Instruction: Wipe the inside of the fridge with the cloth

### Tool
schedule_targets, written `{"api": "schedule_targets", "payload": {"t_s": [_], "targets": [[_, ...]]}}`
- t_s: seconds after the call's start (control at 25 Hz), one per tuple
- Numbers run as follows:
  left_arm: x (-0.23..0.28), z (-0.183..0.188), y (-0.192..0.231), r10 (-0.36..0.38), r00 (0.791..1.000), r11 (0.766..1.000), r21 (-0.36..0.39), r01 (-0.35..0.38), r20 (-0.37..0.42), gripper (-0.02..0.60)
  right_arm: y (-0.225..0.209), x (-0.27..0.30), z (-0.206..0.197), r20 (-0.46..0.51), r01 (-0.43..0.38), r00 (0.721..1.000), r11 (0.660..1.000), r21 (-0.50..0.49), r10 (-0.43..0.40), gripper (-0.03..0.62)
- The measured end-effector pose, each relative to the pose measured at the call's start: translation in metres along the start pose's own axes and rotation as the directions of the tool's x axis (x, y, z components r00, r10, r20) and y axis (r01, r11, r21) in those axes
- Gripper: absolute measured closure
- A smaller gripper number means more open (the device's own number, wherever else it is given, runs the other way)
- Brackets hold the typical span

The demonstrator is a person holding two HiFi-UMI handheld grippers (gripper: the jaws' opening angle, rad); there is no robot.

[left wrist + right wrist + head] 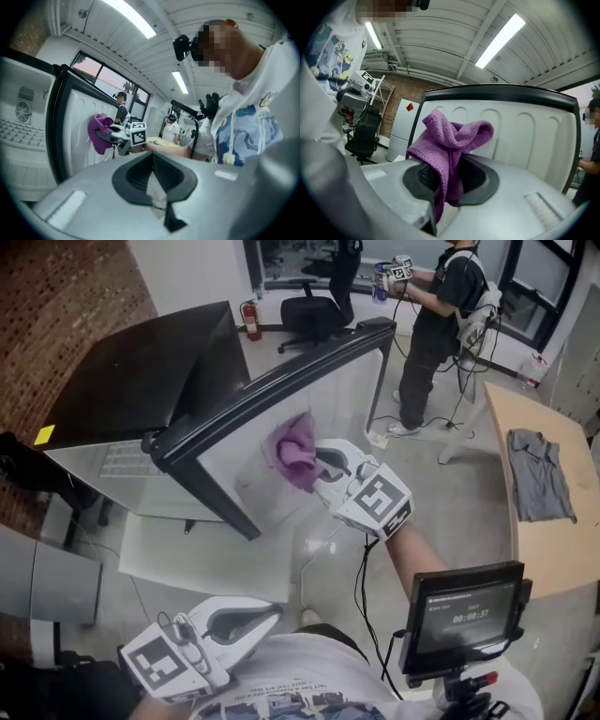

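The fridge door [246,409] stands open, its white ribbed inner liner [525,136] facing me. My right gripper [325,465] is shut on a purple cloth [296,452] and holds it against the liner's middle. In the right gripper view the cloth [451,138] bunches up out of the jaws, right in front of the liner. The left gripper view shows the cloth [99,131] touching the liner [79,126]. My left gripper [273,611] hangs low near my torso, away from the fridge, shut with nothing in it.
The fridge's black top [141,371] and white inside [122,460] lie to the left. A person [436,315] with grippers stands at the back, near an office chair [314,310] and a fire extinguisher [251,320]. A grey shirt [539,474] lies on a wooden table at right.
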State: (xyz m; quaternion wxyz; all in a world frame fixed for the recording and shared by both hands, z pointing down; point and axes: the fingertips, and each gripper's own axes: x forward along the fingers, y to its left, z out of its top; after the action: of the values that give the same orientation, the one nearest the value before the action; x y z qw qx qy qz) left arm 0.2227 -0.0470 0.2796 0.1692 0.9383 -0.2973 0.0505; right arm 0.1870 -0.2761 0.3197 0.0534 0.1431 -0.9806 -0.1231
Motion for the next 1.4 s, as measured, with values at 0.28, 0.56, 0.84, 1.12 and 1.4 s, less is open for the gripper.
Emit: {"api": "schedule_targets", "payload": {"t_s": [0.28, 0.56, 0.84, 1.12, 1.4], "targets": [[0.010, 0.000, 0.001, -0.008, 1.000, 1.000, 0.002, 0.008, 0.001, 0.575, -0.049, -0.022, -0.021, -0.031, 0.087, 0.996, 0.996, 0.004, -0.087, 0.516], [0.015, -0.006, 0.000, 0.000, 1.000, 1.000, -0.001, 0.000, -0.011, 0.575, -0.098, -0.049, -0.046, -0.059, 0.187, 0.981, 0.982, 0.028, -0.185, 0.516], [0.020, -0.006, -0.003, -0.005, 1.000, 1.000, 0.003, 0.005, -0.020, 0.575, -0.131, -0.069, -0.071, -0.102, 0.280, 0.957, 0.958, 0.058, -0.273, 0.516], [0.025, -0.006, -0.003, -0.016, 1.000, 1.000, 0.002, 0.016, -0.027, 0.575, -0.133, -0.081, -0.077, -0.117, 0.325, 0.942, 0.942, 0.085, -0.314, 0.516], [0.021, -0.005, -0.003, -0.030, 0.999, 1.000, -0.003, 0.030, -0.023, 0.575, -0.027, -0.042, -0.044, -0.050, 0.109, 0.993, 0.993, 0.041, -0.107, 0.516]]}}
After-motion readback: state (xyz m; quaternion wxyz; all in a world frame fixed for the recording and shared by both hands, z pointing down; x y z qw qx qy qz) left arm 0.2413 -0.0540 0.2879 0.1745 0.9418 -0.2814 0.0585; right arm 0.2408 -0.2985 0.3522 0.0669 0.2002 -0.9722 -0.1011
